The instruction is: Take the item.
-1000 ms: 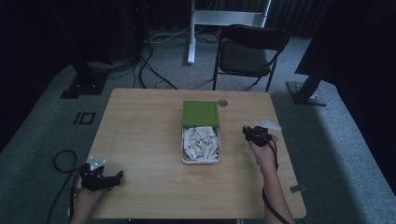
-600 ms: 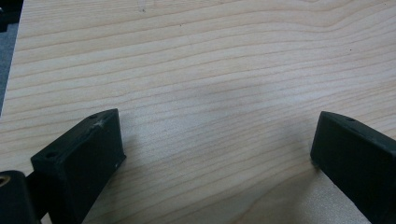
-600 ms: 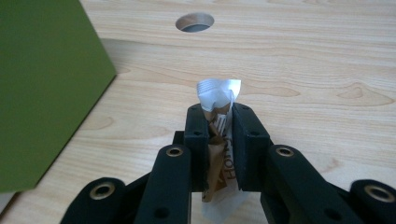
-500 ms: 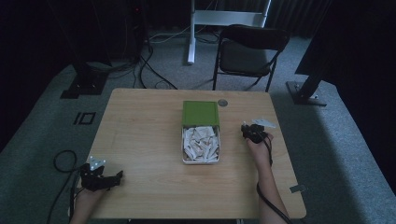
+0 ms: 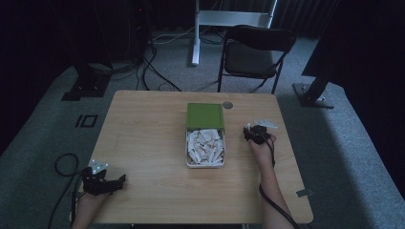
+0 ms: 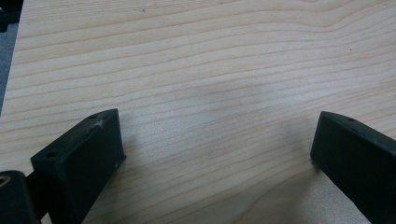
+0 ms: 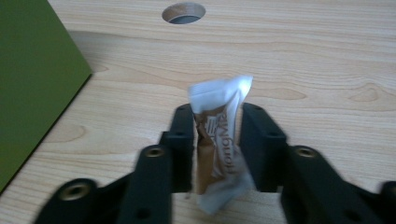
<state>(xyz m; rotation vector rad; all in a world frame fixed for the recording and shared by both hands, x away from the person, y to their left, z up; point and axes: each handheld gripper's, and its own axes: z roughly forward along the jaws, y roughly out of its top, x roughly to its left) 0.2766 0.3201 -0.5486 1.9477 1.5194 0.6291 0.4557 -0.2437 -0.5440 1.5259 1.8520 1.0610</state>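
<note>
My right gripper (image 7: 217, 114) points down at the table right of a white tin (image 5: 187, 149). A white and brown sachet (image 7: 218, 140) stands upright between its jaws. The jaws have just been opening, and the sachet looks loose and blurred between them. From above, the right gripper (image 5: 250, 130) sits just past the person's hand. Several similar sachets (image 5: 205, 147) lie in the tin. The tin's green lid (image 5: 205, 116) lies flat behind it and also shows as the green lid (image 7: 32, 79). My left gripper (image 5: 120, 180) rests at the near left corner. The left gripper (image 6: 217, 140) stands open over bare wood.
A white sachet (image 5: 266, 123) lies on the table beyond the right hand. A round cable hole (image 5: 228, 105) is near the far edge, behind the lid. A folding chair (image 5: 255, 50) stands beyond the table. Cables trail off the near edge on both sides.
The right hand has shifted slightly and sunk a little beside the tin. The left hand has kept still.
</note>
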